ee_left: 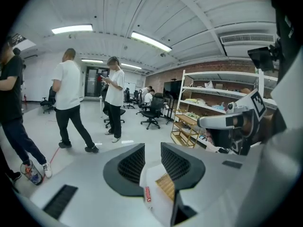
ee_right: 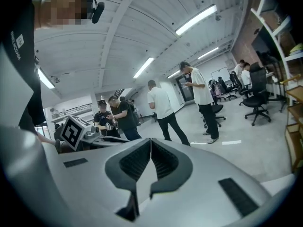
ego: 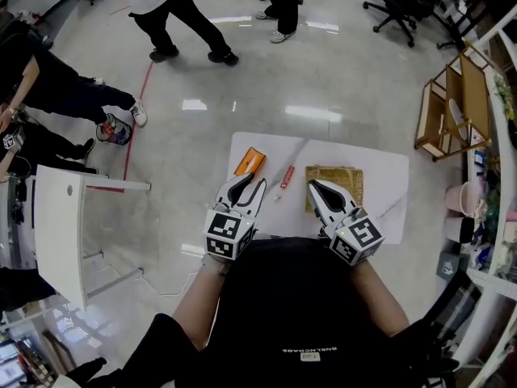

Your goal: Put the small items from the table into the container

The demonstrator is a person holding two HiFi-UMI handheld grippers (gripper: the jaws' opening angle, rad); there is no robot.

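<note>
On the white table lie an orange packet, a red and white tube and a flat woven container. My left gripper hovers over the table's near edge, just short of the orange packet, open with nothing between its jaws. Seen between its jaws in the left gripper view are the tube and the woven container below. My right gripper is shut and empty, its tips over the container's near left corner. The right gripper view shows its jaws meeting.
A white panel stands to the left of the table. A wooden shelf unit and a pink bucket stand to the right. Several people stand on the floor beyond, with office chairs at the back.
</note>
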